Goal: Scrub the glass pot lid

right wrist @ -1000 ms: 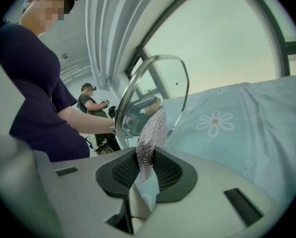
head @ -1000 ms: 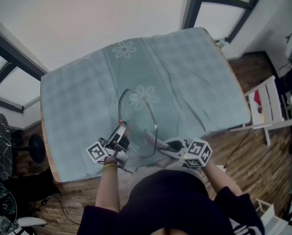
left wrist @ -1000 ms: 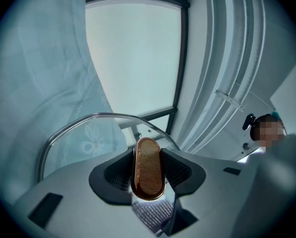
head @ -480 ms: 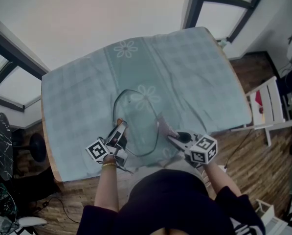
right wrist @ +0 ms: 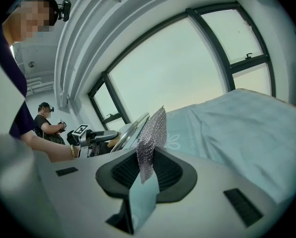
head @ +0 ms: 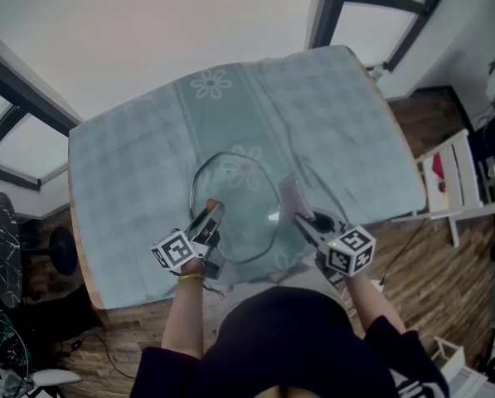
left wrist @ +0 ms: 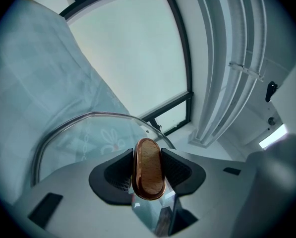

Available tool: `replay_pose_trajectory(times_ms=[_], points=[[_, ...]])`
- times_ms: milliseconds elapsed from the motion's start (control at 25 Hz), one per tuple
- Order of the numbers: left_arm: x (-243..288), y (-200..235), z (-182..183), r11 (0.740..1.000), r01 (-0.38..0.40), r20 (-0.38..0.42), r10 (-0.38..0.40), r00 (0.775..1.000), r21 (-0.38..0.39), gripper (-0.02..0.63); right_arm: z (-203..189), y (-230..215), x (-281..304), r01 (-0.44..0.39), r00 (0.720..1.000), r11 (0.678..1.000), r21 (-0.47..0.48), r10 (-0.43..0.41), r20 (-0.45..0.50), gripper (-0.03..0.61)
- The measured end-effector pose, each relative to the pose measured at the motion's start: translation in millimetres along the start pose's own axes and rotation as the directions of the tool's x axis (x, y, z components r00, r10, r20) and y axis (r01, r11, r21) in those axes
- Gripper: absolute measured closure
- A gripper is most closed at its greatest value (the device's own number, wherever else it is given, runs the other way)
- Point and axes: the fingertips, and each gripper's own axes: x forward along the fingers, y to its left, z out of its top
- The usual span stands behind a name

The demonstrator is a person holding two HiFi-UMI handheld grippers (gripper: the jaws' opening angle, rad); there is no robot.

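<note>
Left gripper (head: 211, 216) clenched on wooden knob (left wrist: 148, 168), holding glass lid (head: 240, 210) tilted near table (head: 123, 164) front edge, middle. Right gripper (head: 303, 219) clamped on metal mesh scrubber (right wrist: 152, 133), just beside lid's right rim. Suggest: brace knob firm, lay mesh flat on glass, short strokes, no twisting. Lid clear, steel-rimmed.

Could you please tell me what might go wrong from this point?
The left gripper holds the glass lid only by its smooth wooden knob, so scrubbing pressure could twist it loose. The right gripper pinches just an edge of the mesh cloth, which might pull free.
</note>
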Motion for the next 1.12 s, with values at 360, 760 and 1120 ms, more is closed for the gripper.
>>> replay_pose_trajectory(times_ms=[360,760,1120], points=[[16,3,-11,0.997,-0.062,-0.042,0.064,0.997,0.046,0.442,12,-24,-6,0.091,0.995,0.996,-0.012,-0.091,0.039,0.500],[29,19,-31,0.981,-0.163,-0.086,0.172,0.981,0.102,0.442,25,-31,-4,0.071,0.996,0.997,-0.033,-0.069,0.054,0.500],[42,27,-41,0.956,-0.252,-0.108,0.269,0.957,0.154,0.442,34,-38,2,0.018,0.999,0.999,-0.051,-0.015,0.048,0.500]])
